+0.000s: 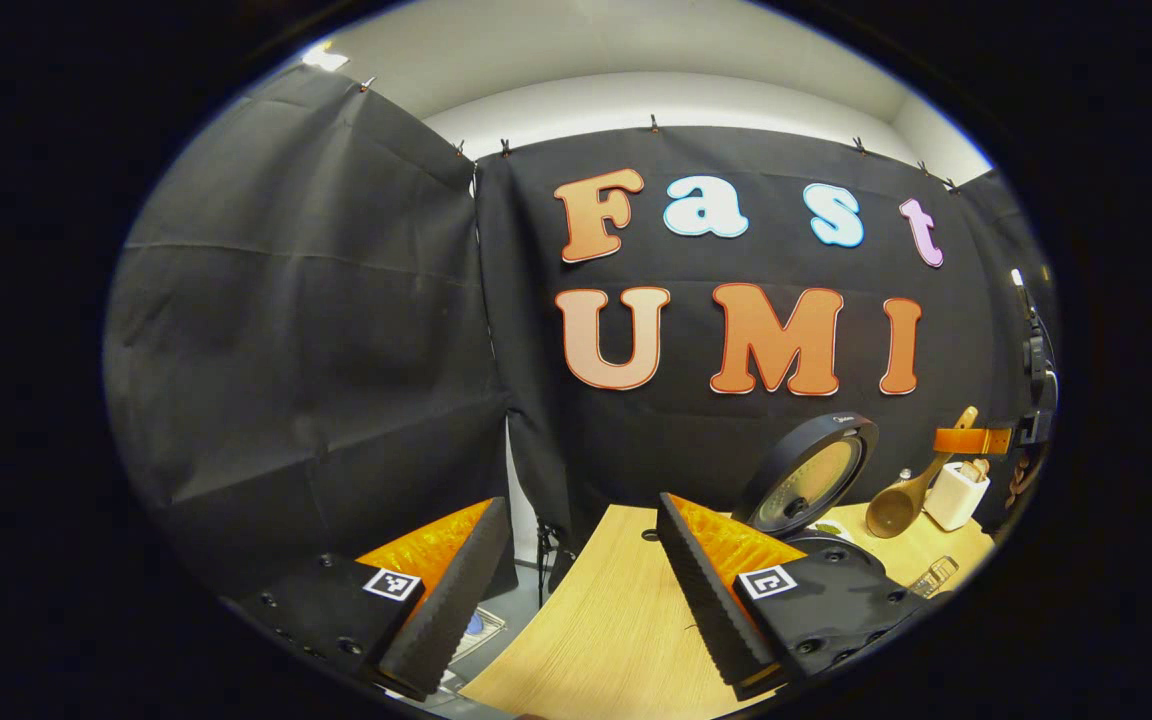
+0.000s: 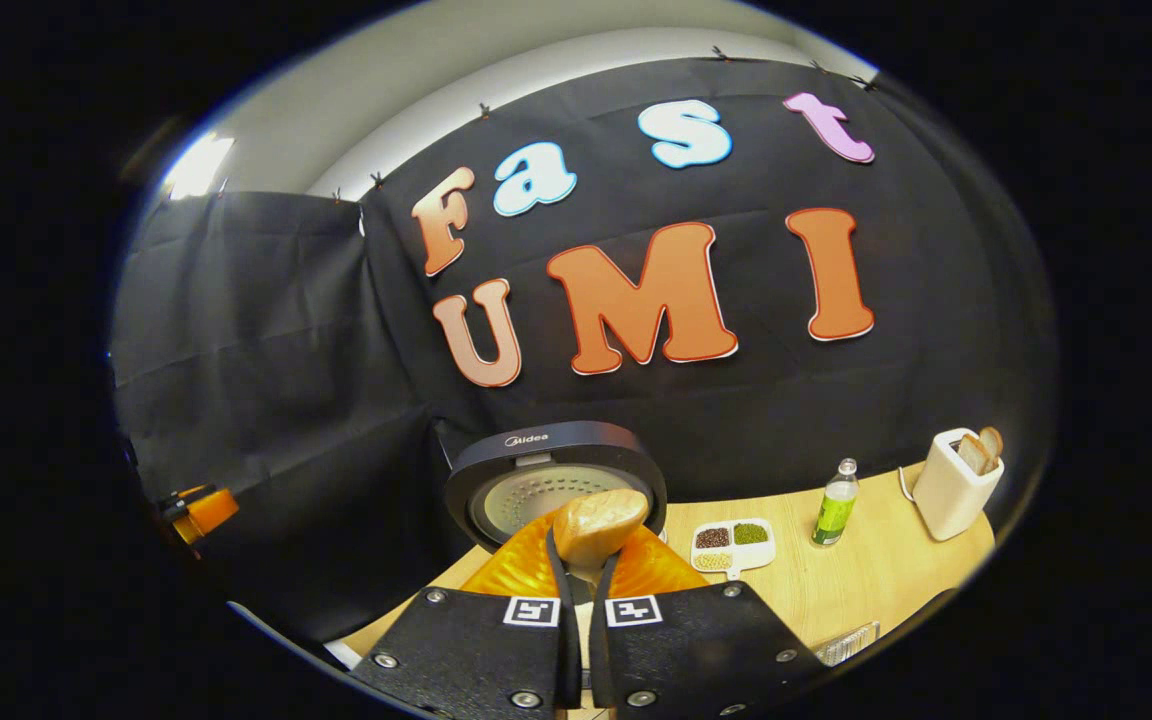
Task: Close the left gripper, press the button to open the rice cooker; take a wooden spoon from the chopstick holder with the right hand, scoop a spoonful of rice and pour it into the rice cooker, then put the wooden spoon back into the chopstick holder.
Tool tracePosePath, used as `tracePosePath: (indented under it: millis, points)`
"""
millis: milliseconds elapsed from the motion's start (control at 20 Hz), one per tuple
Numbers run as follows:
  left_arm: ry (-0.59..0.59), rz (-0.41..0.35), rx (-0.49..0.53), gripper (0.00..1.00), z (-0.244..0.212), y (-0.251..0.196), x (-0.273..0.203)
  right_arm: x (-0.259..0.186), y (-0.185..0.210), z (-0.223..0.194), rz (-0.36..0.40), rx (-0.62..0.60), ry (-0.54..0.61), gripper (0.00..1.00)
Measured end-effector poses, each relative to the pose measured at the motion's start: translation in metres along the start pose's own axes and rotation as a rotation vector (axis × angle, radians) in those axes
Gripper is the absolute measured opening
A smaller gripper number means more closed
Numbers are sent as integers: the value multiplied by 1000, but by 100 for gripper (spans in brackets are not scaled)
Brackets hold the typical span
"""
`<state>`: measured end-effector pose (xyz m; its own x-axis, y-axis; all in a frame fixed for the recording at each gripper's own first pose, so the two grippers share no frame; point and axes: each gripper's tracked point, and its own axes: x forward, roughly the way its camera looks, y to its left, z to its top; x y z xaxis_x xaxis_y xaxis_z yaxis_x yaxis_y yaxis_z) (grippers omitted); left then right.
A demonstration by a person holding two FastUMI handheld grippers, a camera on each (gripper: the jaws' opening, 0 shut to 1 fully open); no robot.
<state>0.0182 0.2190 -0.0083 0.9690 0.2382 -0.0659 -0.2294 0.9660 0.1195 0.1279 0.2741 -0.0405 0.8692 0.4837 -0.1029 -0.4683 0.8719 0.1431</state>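
The right tongs [image 2: 581,585] are pinching the wooden spoon [image 2: 599,524], its handle running back between them, the open rice cooker [image 2: 546,480] lying just ahead, while the left tongs [image 1: 576,590] are hanging spread.

The rice cooker [image 2: 546,480] body hides behind the right gripper [image 2: 581,590], whose fingers cover the wooden spoon [image 2: 600,523] handle, and any rice is impossible to make out.

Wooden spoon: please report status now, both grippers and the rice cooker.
Left gripper open, holding nothing. Right gripper shut on wooden spoon, bowl up. Rice cooker lid open. Nothing in the way; whether the spoon carries rice, cannot tell.
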Motion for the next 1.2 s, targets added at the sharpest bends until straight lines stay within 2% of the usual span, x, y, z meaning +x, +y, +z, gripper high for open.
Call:
tracePosePath:
  millis: [400,600,750,1000,1200]
  points:
    - [-12,-43,-12,100,4,-30,3,-60,-99,-1,-203,55,-24,3]
    - [-2,-61,-4,97,4,-44,1,-93,-150,-14,-303,95,-22,2]
    - [8,-78,-15,99,2,-55,-4,-111,-185,-31,-362,134,-8,2]
    - [1,-84,-13,99,6,-72,-14,-120,-222,-69,-400,174,45,3]
    - [9,-67,-9,99,5,-81,-22,-115,-240,-110,-402,193,125,3]
